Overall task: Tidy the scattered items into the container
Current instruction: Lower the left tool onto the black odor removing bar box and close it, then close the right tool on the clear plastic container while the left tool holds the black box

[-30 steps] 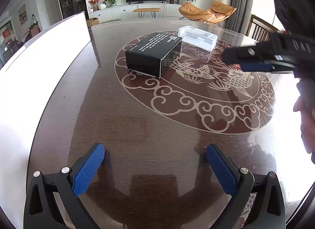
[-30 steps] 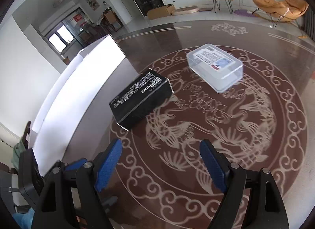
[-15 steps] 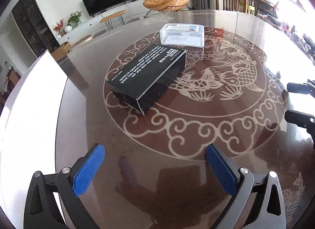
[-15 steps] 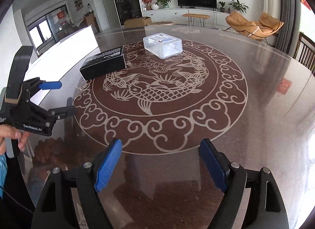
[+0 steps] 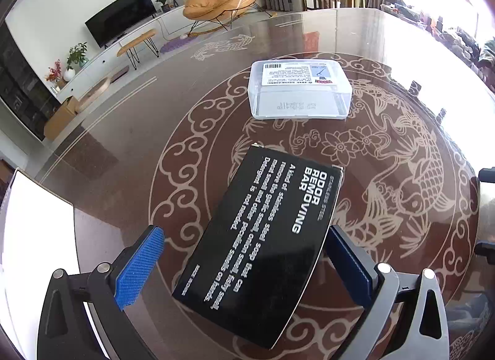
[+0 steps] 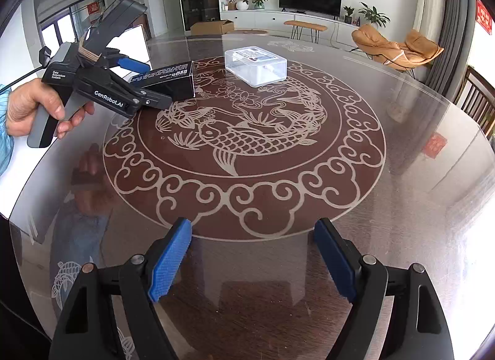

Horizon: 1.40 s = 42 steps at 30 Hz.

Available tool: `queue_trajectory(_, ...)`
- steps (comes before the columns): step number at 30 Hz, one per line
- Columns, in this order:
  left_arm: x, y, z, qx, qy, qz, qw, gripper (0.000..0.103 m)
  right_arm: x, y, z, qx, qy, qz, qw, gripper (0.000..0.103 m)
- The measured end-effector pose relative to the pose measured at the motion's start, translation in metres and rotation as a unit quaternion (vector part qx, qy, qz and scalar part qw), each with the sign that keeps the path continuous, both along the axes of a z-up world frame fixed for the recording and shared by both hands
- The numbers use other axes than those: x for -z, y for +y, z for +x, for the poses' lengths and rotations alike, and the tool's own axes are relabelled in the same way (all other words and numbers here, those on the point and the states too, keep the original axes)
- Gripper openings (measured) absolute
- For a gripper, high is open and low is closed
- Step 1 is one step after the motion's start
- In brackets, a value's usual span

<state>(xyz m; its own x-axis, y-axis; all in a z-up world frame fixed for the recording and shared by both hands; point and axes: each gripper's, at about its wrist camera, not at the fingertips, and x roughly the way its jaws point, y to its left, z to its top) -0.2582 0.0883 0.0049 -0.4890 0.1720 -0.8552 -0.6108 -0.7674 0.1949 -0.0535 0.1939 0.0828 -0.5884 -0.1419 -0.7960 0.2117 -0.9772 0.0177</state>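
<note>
A black box (image 5: 266,236) printed "ODOR REMOVING BAR" lies on the round glass table (image 5: 130,131). My left gripper (image 5: 244,264) is open with the box's near end between its blue pads; the right pad looks close to the box's edge, the left pad stands apart. In the right wrist view the same box (image 6: 173,80) sits in the left gripper (image 6: 154,87). A clear plastic box (image 5: 300,90) with a label rests beyond it, also seen in the right wrist view (image 6: 256,64). My right gripper (image 6: 252,262) is open and empty over the table's near edge.
A white container (image 5: 34,254) stands at the table's left edge; it also shows in the right wrist view (image 6: 130,41). Wooden chairs (image 6: 479,103) stand at the table's right. The table carries a fish pattern (image 6: 241,137) under glass.
My left gripper has moved forward to the black box, which now lies between its fingers. My right gripper has drawn back from the boxes toward the table's near edge.
</note>
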Motion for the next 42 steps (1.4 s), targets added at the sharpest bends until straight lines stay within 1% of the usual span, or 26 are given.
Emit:
queue_trajectory(4, 0.002, -0.001, -0.005, -0.024, -0.018, 0.031, 0.9991, 0.103, -0.001, 0.001, 0.001, 0.0, 0.0, -0.008, 1.0, 0.083)
queue_trajectory(5, 0.003, -0.004, -0.005, -0.033, -0.027, 0.045, 0.9981, 0.1, -0.001, 0.002, 0.001, 0.0, 0.0, -0.008, 1.0, 0.083)
queue_trajectory(6, 0.003, -0.009, -0.006, -0.042, -0.038, 0.065, 0.9963, 0.095, -0.001, 0.002, 0.001, 0.0, 0.0, -0.008, 1.0, 0.083)
queue_trajectory(7, 0.002, -0.014, -0.005, -0.056, -0.04, 0.083, 0.9941, 0.077, -0.001, 0.002, 0.001, 0.0, 0.0, -0.007, 1.0, 0.083)
queue_trajectory(8, 0.001, -0.017, -0.002, -0.072, -0.033, 0.091, 0.9927, 0.068, -0.001, 0.001, 0.001, 0.0, 0.0, -0.007, 1.0, 0.083)
queue_trajectory(10, 0.003, -0.023, 0.007, -0.103, -0.022, 0.092, 0.9902, 0.06, -0.001, 0.001, 0.001, 0.0, 0.0, -0.004, 1.0, 0.083)
queue_trajectory(12, 0.005, -0.03, 0.021, -0.132, -0.013, 0.09, 0.9871, 0.06, -0.001, 0.0, 0.002, 0.0, 0.0, 0.001, 1.0, 0.083)
queue_trajectory(14, 0.008, -0.041, 0.044, -0.164, -0.009, 0.092, 0.9821, 0.06, -0.001, 0.001, 0.001, 0.001, 0.001, -0.001, 1.0, 0.083)
queue_trajectory(17, 0.013, -0.057, 0.078, -0.194, -0.002, 0.096, 0.9764, 0.06, -0.006, 0.013, -0.011, -0.015, 0.006, -0.055, 0.998, 0.082)
queue_trajectory(19, 0.014, -0.068, 0.095, -0.202, 0.004, 0.101, 0.9742, 0.06, -0.015, 0.018, -0.038, -0.022, 0.03, -0.034, 0.999, 0.082)
queue_trajectory(21, 0.016, -0.074, 0.105, -0.209, 0.011, 0.111, 0.9716, 0.06, -0.027, 0.02, -0.073, -0.05, 0.064, -0.024, 0.996, 0.082)
queue_trajectory(24, 0.018, -0.074, 0.107, -0.212, 0.023, 0.117, 0.9699, 0.06, -0.038, 0.007, -0.132, -0.109, 0.075, -0.005, 0.991, 0.082)
queue_trajectory(26, 0.019, -0.075, 0.105, -0.212, 0.025, 0.121, 0.9694, 0.06, -0.037, -0.008, -0.167, -0.147, 0.065, 0.013, 0.987, 0.082)
queue_trajectory(28, 0.016, -0.076, 0.1, -0.212, 0.025, 0.123, 0.9692, 0.06, -0.032, -0.023, -0.197, -0.179, 0.044, 0.029, 0.983, 0.082)
queue_trajectory(31, 0.015, -0.074, 0.096, -0.213, 0.025, 0.122, 0.9691, 0.06, -0.018, -0.038, -0.229, -0.204, 0.013, 0.045, 0.978, 0.082)
queue_trajectory(33, 0.016, -0.074, 0.094, -0.214, 0.024, 0.123, 0.9688, 0.06, -0.008, -0.048, -0.241, -0.204, 0.004, 0.067, 0.977, 0.082)
queue_trajectory(34, 0.016, -0.074, 0.094, -0.215, 0.025, 0.123, 0.9686, 0.06, -0.005, -0.05, -0.245, -0.202, 0.002, 0.069, 0.977, 0.078)
queue_trajectory(35, 0.016, -0.074, 0.092, -0.216, 0.025, 0.123, 0.9684, 0.06, -0.005, -0.051, -0.246, -0.196, 0.001, 0.062, 0.979, 0.077)
queue_trajectory(36, 0.016, -0.073, 0.091, -0.216, 0.025, 0.122, 0.9683, 0.06, -0.005, -0.052, -0.245, -0.186, -0.001, 0.056, 0.981, 0.064)
queue_trajectory(39, 0.017, -0.072, 0.09, -0.217, 0.027, 0.12, 0.9684, 0.06, -0.007, -0.047, -0.225, -0.156, -0.008, 0.042, 0.987, 0.063)
queue_trajectory(42, 0.017, -0.072, 0.092, -0.218, 0.025, 0.123, 0.9677, 0.06, -0.007, -0.04, -0.17, -0.138, -0.007, 0.037, 0.99, 0.063)
